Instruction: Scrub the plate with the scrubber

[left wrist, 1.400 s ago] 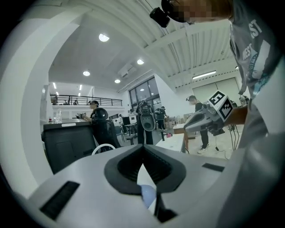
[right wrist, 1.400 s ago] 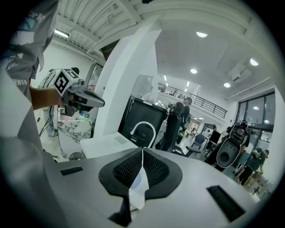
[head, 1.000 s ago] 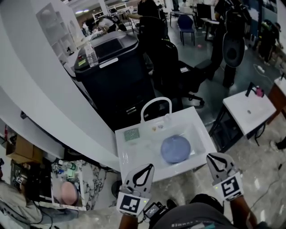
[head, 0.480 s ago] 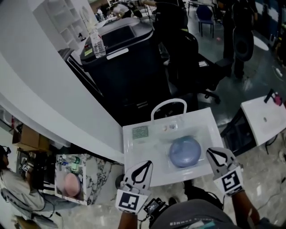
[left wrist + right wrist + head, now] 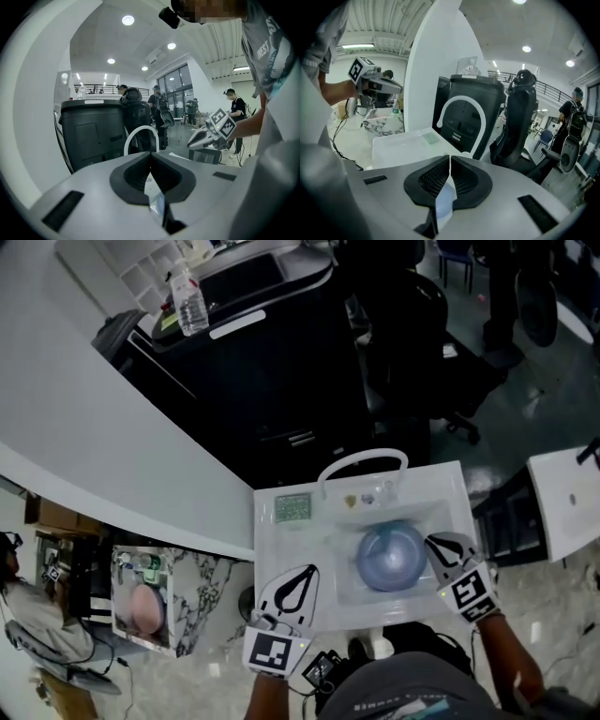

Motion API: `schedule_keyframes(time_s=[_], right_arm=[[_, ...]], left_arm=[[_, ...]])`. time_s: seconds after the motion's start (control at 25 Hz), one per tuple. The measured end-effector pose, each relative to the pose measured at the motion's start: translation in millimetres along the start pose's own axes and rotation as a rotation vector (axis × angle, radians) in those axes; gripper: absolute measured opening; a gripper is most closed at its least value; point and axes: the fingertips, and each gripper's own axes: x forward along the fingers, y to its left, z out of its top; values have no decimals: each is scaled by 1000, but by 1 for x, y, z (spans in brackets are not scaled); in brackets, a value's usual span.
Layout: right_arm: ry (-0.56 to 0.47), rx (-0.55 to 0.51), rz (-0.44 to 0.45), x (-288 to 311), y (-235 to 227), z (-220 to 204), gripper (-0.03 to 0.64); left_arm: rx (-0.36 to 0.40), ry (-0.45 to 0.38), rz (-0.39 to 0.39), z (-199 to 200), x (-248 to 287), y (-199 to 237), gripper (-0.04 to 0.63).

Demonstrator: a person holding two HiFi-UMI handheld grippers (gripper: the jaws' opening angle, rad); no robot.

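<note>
Both tongs closed and empty at the near edge of the white sink (image 5: 281,554).
Left tongs (image 5: 308,571) hang over the sink's near left corner, jaws pressed together with nothing between them. Right tongs (image 5: 435,541) sit over the near right rim, likewise closed on nothing, tips just beside the blue plate (image 5: 389,559). That plate lies flat in the basin, right of centre. A green scrubber (image 5: 292,507) rests on the far left ledge, well apart from both tongs, next to the white arched tap (image 5: 362,461).
</note>
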Motion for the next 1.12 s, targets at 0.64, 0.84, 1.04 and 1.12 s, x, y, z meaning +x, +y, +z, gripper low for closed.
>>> schedule_keyframes(time_s=[0.64,0.84,1.04,1.12], right_arm=[[350,157,161,187,-15,-187,34],[418,215,151,223,-15,-225,105],[495,237,165,247,-11,-257,121],[519,239,160,255,-12,-270,135]], left_arm=[[-94,146,108,-62,52,34,3],[-106,173,118,-77,67,40,3],[-124,203,126,-92,75,41,3],[-128,210,127,-98,78,41,3]])
